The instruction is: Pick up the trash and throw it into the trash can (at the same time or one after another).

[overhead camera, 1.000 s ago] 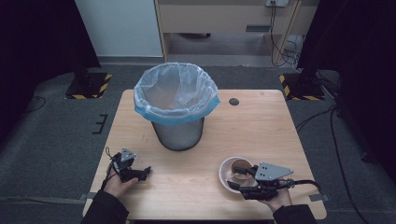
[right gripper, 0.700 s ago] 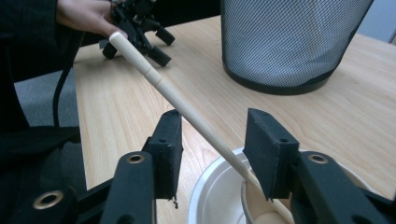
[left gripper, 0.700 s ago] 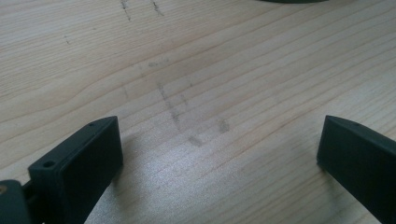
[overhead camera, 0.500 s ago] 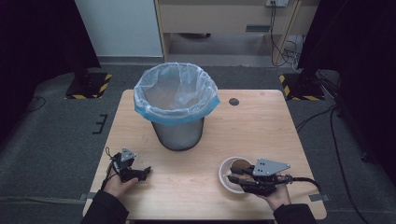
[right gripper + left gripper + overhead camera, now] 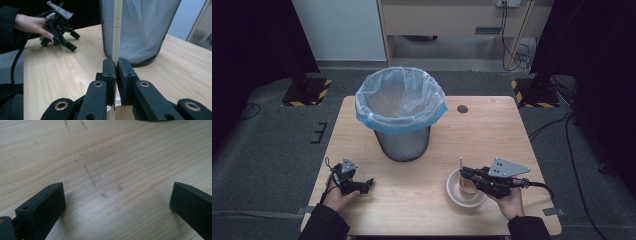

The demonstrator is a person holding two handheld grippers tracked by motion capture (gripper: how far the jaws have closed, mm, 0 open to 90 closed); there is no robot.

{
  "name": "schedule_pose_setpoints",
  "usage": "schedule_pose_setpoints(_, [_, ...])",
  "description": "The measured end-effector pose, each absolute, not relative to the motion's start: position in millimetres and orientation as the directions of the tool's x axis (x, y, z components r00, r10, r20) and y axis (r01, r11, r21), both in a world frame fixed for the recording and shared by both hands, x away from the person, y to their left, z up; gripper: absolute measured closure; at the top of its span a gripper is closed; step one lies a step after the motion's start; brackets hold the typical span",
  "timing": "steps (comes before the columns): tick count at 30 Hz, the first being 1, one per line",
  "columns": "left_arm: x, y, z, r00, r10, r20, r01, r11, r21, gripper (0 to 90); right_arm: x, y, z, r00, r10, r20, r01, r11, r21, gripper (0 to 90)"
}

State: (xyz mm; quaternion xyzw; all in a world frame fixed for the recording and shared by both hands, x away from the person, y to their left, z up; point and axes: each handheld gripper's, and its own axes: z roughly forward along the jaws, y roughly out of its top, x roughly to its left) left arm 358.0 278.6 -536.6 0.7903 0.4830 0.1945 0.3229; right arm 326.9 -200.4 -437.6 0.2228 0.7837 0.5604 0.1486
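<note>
My right gripper [image 5: 465, 174] hovers over a pale bowl [image 5: 452, 192] at the front right of the wooden table. Its jaws have just been closing and are now shut on a thin, pale stick [image 5: 460, 163] that stands upright. In the right gripper view the stick [image 5: 116, 30] rises from between the pressed pads of my right gripper [image 5: 116, 63]. My left gripper [image 5: 363, 185] rests at the front left of the table. In its own view the left gripper [image 5: 117, 195] is open, with bare wood between the jaws.
A mesh waste bin [image 5: 402, 142] lined with a clear, blue-edged bag [image 5: 362, 107] stands mid-table behind both grippers. The bin [image 5: 142, 27] is close behind the stick. A dark round hole [image 5: 462, 108] marks the back right of the tabletop. My left gripper [image 5: 73, 40] lies far off.
The right gripper's jaws have closed on the stick and the hand has lifted slightly over the bowl, so the stick now stands up. The left gripper has stayed put.
</note>
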Motion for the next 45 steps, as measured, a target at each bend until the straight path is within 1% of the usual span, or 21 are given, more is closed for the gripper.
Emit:
schedule_pose_setpoints(8, [358,279,-537,0.458,0.889,-0.004,0.638,-0.325,0.698,0.0,330,-216,-423,-0.825,0.565,0.021,0.151,0.184,0.971,85.0])
schedule_pose_setpoints(17, [358,279,-537,0.458,0.889,-0.005,0.638,-0.325,0.698,0.0,335,-232,-408,-0.799,0.598,0.070,0.129,0.055,0.990,85.1])
schedule_pose_setpoints(23, [358,279,-537,0.459,0.889,-0.004,0.638,-0.326,0.698,0.0,336,-239,-399,-0.785,0.615,0.073,0.104,0.015,0.994,85.2])
schedule_pose_setpoints(30, [358,278,-537,0.458,0.889,-0.005,0.638,-0.325,0.698,0.0,339,-253,-388,-0.768,0.632,0.106,0.089,-0.060,0.994,85.2])
schedule_pose_setpoints(39, [358,278,-537,0.458,0.889,-0.005,0.638,-0.325,0.699,0.0,342,-267,-362,-0.751,0.651,0.109,0.026,-0.135,0.990,85.2])
schedule_pose_setpoints(45, [358,279,-537,0.458,0.889,-0.004,0.638,-0.325,0.698,0.0,349,-268,-341,-0.755,0.647,0.108,-0.025,-0.193,0.981,85.3])
